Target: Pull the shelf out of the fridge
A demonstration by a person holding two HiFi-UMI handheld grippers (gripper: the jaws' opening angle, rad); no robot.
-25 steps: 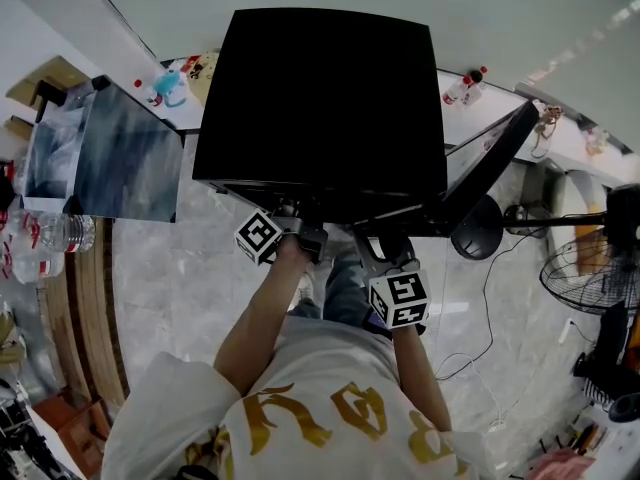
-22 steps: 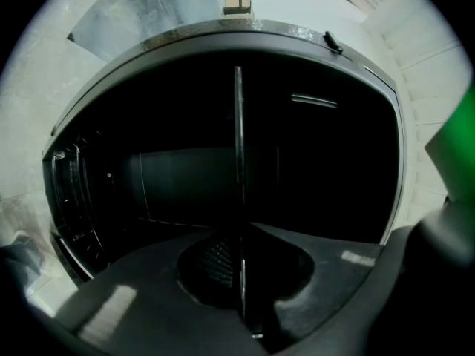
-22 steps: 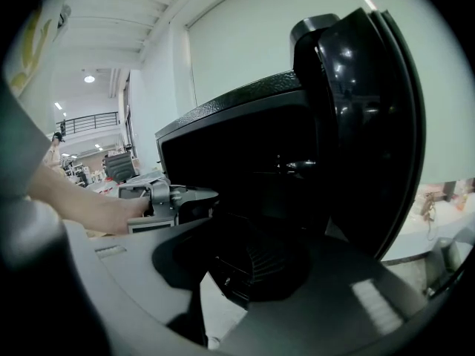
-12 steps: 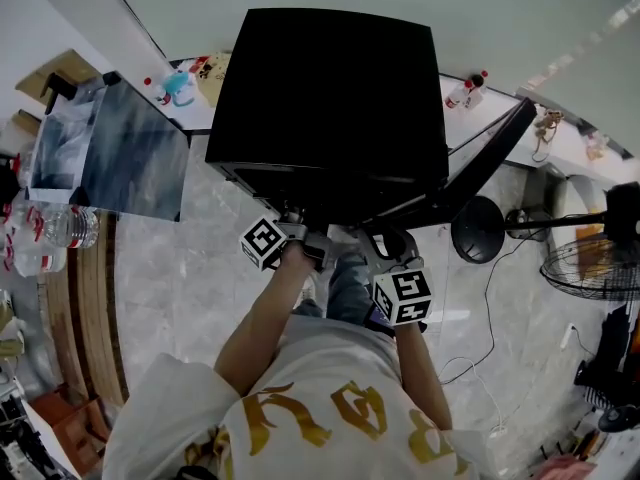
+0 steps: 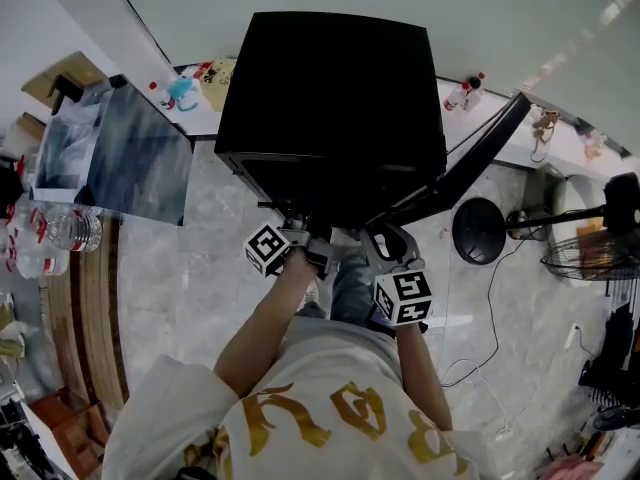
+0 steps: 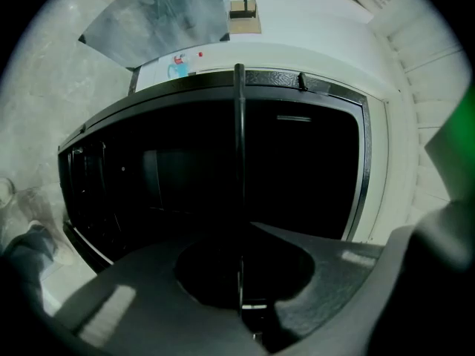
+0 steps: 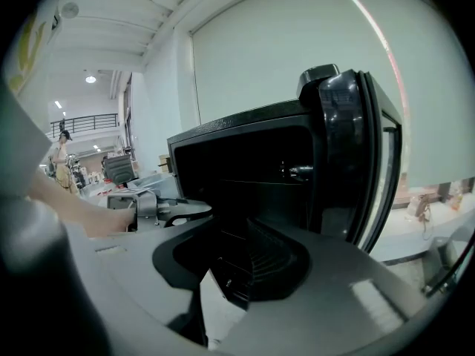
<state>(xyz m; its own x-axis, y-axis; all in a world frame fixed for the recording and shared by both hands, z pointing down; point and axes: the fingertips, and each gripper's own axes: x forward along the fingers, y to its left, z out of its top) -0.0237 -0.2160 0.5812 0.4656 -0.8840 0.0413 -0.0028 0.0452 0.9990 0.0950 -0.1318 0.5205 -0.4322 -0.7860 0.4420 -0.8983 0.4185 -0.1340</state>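
A black fridge [image 5: 330, 98] stands with its door [image 5: 480, 153] swung open to the right. Both grippers reach into its front opening from below. My left gripper [image 5: 303, 228] is shut on a thin wire [image 6: 239, 162] of the shelf, which runs straight up between its jaws [image 6: 240, 306]. My right gripper [image 5: 368, 230] holds the shelf's front edge [image 7: 263, 262], its jaws [image 7: 223, 295] close together around it. A corner of the wire shelf [image 5: 272, 207] pokes out of the fridge at the left. In the right gripper view the left gripper [image 7: 145, 208] and a hand show beside the fridge.
A grey glassy panel [image 5: 130, 153] lies on the white counter at left, with water bottles [image 5: 50, 233] below it. Small bottles [image 5: 462, 88] stand behind the door. A round black stand base [image 5: 480, 230], a fan [image 5: 590, 258] and cables occupy the marble floor at right.
Both grippers have drawn back a little from the fridge toward the person, and the shelf's wire corner now shows outside the opening.
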